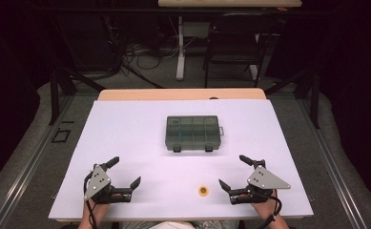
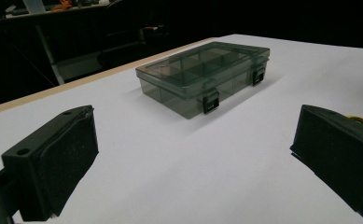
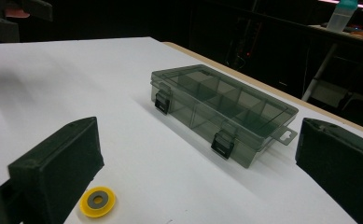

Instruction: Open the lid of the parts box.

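A smoky clear compartment box lies closed in the middle of the white table, two black latches on its near side; the same box appears in both gripper views. A small yellow ring with a grey centre lies near the front edge, just left of my right gripper, and its rim peeks past a jaw in the left gripper view. My left gripper rests at the front left. Both grippers are open and hold nothing. The left gripper also shows far off in the right gripper view.
The white sheet covers a wooden table whose far edge shows. Beyond it stand a dark chair, a white table leg and floor cables. Dark curtains and stands flank both sides.
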Demonstrator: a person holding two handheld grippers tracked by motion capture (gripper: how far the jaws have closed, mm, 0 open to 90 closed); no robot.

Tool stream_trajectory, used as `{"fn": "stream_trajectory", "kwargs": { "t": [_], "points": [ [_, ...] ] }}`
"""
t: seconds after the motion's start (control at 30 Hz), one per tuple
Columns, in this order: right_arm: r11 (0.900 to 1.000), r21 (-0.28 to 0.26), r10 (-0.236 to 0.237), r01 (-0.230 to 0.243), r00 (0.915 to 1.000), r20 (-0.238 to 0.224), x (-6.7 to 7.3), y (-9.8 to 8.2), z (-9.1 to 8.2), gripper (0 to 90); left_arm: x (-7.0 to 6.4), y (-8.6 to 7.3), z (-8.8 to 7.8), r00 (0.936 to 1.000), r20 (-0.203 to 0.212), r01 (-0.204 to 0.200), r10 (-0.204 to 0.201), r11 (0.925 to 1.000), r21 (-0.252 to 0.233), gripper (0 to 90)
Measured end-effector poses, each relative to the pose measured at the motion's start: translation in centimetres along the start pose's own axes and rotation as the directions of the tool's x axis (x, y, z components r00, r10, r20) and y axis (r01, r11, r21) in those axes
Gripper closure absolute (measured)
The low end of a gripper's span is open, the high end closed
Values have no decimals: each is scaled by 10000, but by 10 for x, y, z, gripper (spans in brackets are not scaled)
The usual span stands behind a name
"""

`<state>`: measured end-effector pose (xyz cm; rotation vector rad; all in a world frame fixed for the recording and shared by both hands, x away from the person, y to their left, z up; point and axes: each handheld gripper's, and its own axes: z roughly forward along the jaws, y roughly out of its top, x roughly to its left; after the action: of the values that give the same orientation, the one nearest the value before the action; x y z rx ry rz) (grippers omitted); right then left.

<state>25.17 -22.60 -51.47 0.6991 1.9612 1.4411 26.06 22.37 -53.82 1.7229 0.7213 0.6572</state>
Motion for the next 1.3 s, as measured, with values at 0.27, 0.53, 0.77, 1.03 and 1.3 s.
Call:
{"fn": "stream_trajectory", "kwargs": {
  "t": [0.27,0.53,0.77,1.03,1.3],
  "points": [
    [9992,316,238,-238,9997,22,-4,-2,10,0,2,1,7,9995,219,239,-240,9997,80,0],
    [9988,478,36,-38,10000,40,-7,1,16,0,7,8,12,9992,240,324,-323,9995,-24,0],
    [9982,603,9,-15,10000,98,-18,2,25,0,10,13,18,9994,295,183,-184,9998,32,0],
    [9971,740,127,-146,9996,271,-31,7,34,0,14,19,28,9991,422,48,-57,9998,213,1],
    [9961,862,164,-182,9996,215,-43,13,47,0,18,26,41,9981,612,-13,0,9998,210,0]
  ]
}}
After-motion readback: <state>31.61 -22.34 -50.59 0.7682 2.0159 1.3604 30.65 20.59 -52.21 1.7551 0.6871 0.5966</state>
